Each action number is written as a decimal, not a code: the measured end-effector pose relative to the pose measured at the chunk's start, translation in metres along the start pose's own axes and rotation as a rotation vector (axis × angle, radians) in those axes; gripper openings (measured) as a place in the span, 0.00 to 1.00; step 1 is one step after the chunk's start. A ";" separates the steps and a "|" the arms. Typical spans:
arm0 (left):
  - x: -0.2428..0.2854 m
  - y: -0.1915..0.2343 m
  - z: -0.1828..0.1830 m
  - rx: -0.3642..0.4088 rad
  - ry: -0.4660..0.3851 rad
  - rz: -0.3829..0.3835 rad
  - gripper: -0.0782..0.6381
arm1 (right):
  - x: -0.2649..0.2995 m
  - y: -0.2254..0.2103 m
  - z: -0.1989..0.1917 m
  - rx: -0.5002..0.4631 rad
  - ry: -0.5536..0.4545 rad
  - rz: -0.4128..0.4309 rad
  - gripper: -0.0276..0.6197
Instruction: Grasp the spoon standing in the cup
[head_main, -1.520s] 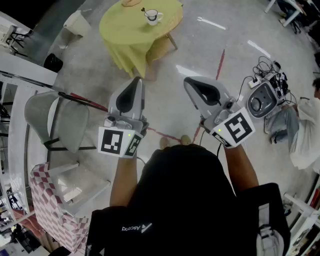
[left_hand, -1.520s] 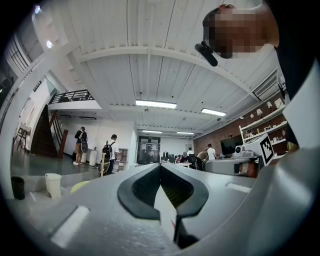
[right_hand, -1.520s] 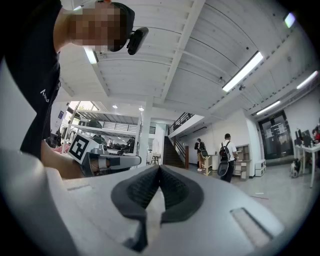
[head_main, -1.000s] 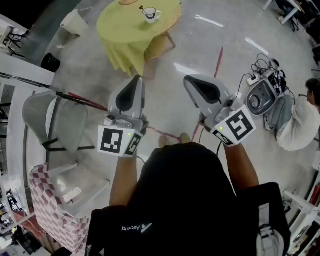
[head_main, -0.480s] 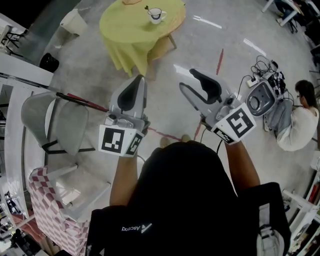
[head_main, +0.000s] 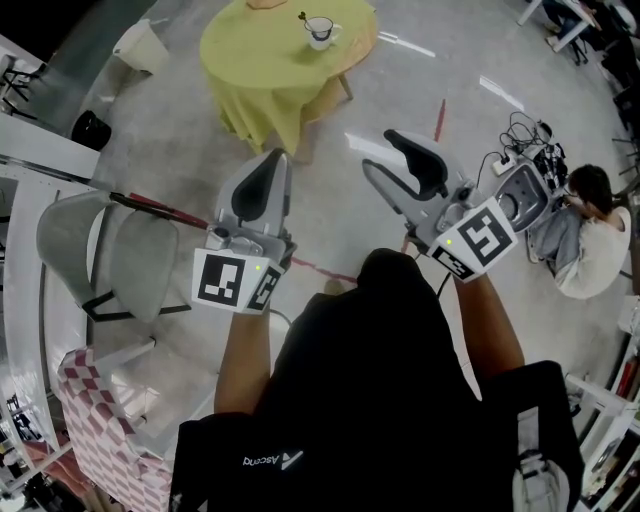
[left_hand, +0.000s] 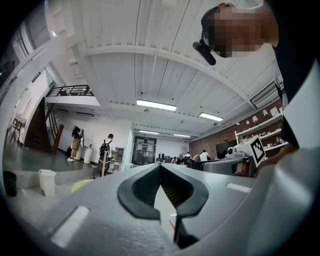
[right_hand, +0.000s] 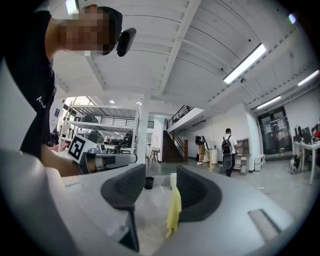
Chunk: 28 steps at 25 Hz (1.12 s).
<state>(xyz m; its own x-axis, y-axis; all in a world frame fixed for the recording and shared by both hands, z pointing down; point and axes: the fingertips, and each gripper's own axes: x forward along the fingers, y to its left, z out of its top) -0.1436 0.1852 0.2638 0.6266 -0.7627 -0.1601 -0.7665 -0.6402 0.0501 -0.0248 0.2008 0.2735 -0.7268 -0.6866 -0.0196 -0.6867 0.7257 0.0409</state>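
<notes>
A white cup (head_main: 321, 31) with a dark-handled spoon (head_main: 304, 18) standing in it sits on a round table under a yellow cloth (head_main: 270, 60), far ahead at the top of the head view. Both grippers hang at chest height over the concrete floor, well short of the table. My left gripper (head_main: 268, 163) (left_hand: 160, 166) is shut, its tips meeting with nothing in them. My right gripper (head_main: 392, 152) (right_hand: 161, 172) has its jaws opening wide, with nothing between them; the yellow cloth (right_hand: 174, 210) shows far off through the gap. Neither gripper view shows the cup.
A grey chair (head_main: 110, 255) and a red-checked seat (head_main: 95, 410) stand at my left. A white bin (head_main: 140, 45) and a black bin (head_main: 90, 128) sit left of the table. At right a person (head_main: 592, 235) crouches beside a grey machine (head_main: 520, 195) with cables.
My right gripper's jaws have gone from shut to wide apart. The left gripper stays shut. The crouching person at the right has come further into view.
</notes>
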 end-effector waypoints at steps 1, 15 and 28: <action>0.001 0.003 -0.001 -0.002 0.001 0.000 0.12 | 0.004 -0.002 -0.001 -0.001 0.004 0.001 0.33; 0.107 0.089 -0.029 0.029 0.025 0.090 0.12 | 0.099 -0.128 -0.017 -0.018 -0.004 0.096 0.33; 0.303 0.184 -0.056 0.072 0.081 0.253 0.12 | 0.217 -0.330 -0.043 -0.006 0.056 0.348 0.33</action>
<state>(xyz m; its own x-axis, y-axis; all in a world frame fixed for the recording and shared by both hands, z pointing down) -0.0868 -0.1692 0.2793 0.4211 -0.9041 -0.0720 -0.9062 -0.4227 0.0075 0.0448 -0.1889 0.2990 -0.9153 -0.3994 0.0512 -0.3977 0.9166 0.0411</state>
